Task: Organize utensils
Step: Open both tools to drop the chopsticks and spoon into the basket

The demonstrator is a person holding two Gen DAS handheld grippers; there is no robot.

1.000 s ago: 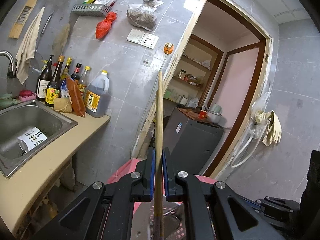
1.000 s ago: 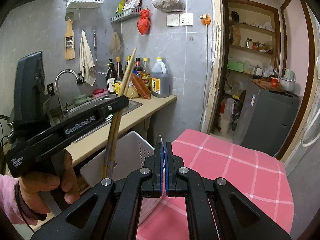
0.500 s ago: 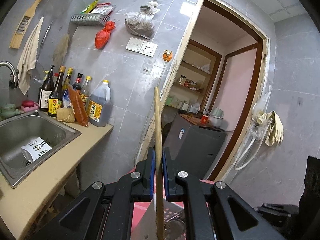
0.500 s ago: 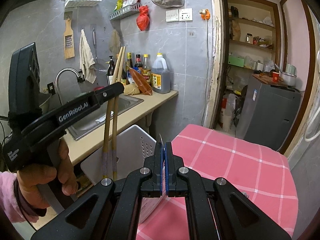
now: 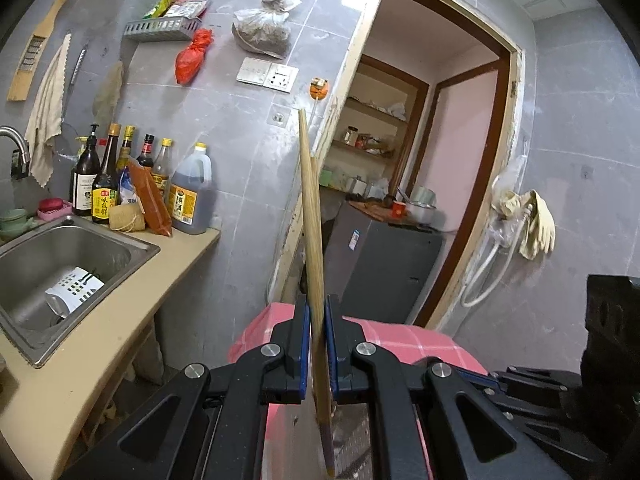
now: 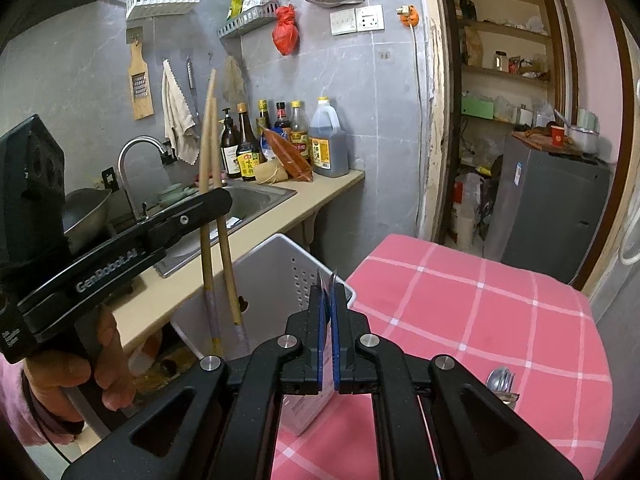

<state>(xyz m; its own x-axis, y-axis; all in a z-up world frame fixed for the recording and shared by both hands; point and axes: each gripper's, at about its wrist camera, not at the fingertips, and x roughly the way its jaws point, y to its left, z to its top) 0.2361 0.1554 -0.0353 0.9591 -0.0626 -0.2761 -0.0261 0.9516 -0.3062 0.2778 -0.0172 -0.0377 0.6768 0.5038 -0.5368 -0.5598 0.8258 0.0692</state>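
My left gripper (image 5: pixel 317 312) is shut on a pair of long wooden chopsticks (image 5: pixel 311 216), held nearly upright. In the right wrist view the same gripper (image 6: pixel 218 204) holds the chopsticks (image 6: pixel 212 160) with their lower tips hanging into a white perforated basket (image 6: pixel 280 264) at the left edge of the pink checked table (image 6: pixel 480 304). My right gripper (image 6: pixel 328 292) is shut on a thin flat plastic packet (image 6: pixel 308 408) that hangs below its fingers. Metal spoons (image 6: pixel 500 380) lie on the table at the right.
A counter (image 5: pixel 104 328) with a steel sink (image 5: pixel 60 256) and sauce bottles (image 5: pixel 120 184) runs along the left wall. A grey cabinet (image 6: pixel 552 208) stands in the doorway beyond the table.
The left gripper has lowered and turned the chopsticks upright, so their tips now hang into the white basket. The right gripper has stayed shut and almost still.
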